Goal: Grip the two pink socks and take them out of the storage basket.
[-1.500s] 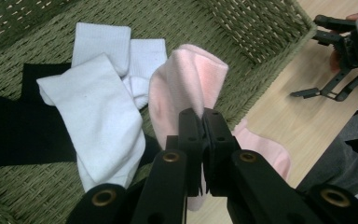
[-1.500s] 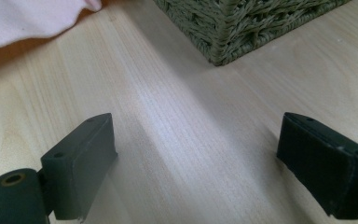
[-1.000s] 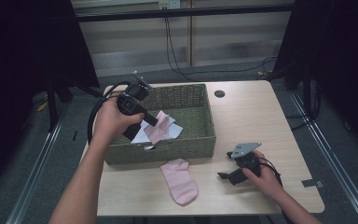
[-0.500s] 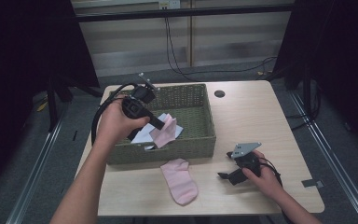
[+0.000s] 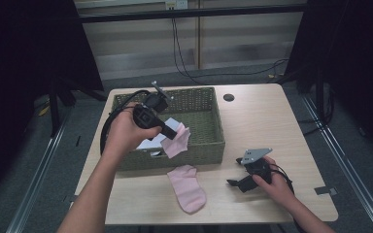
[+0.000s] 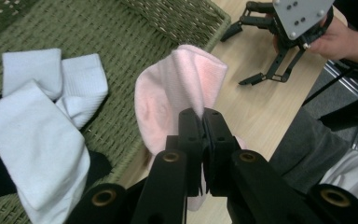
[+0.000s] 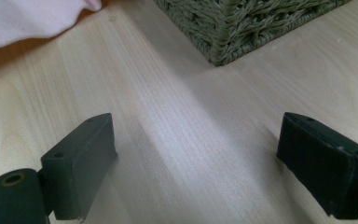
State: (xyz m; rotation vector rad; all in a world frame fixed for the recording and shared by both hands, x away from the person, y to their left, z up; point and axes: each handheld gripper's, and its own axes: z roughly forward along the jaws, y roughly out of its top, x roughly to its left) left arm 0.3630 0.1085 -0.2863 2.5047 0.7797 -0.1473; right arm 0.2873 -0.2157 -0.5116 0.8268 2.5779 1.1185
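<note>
A pink sock (image 6: pixel 179 91) hangs pinched between the two black jaws of the left gripper (image 6: pixel 201 128), which are pressed together on a fold of the fabric; the rest of the sock bulges up and away from the jaw tips in the left gripper view. In the high view the same sock (image 5: pixel 177 141) dangles just below the left gripper (image 5: pixel 167 132), over the near wall of the green woven basket (image 5: pixel 201 99), at its inner side. The left hand (image 5: pixel 126 131) grips the tool's body above the basket's left half.

Beside the left gripper's jaws, inside the basket, lie white socks (image 6: pixel 42 121), loosely heaped on the woven floor and near the pink sock; whether they touch it cannot be told.

A second pink sock (image 5: pixel 188 187) lies flat on the wooden table (image 5: pixel 272 121), outside the basket, below the left gripper and well to the left of the right gripper (image 5: pixel 238 182). In the right gripper view its edge (image 7: pixel 28 18) shows far ahead of the left jaw, apart from it.

The right gripper rests low at the table, held by the right hand (image 5: pixel 272 179), its jaws spread wide with only bare tabletop between them. The basket's corner (image 7: pixel 223 28) stands ahead of those open jaws, well clear of them. From the left gripper's camera, the right gripper (image 6: pixel 261 77) sits beyond the basket's rim, on the table.
</note>
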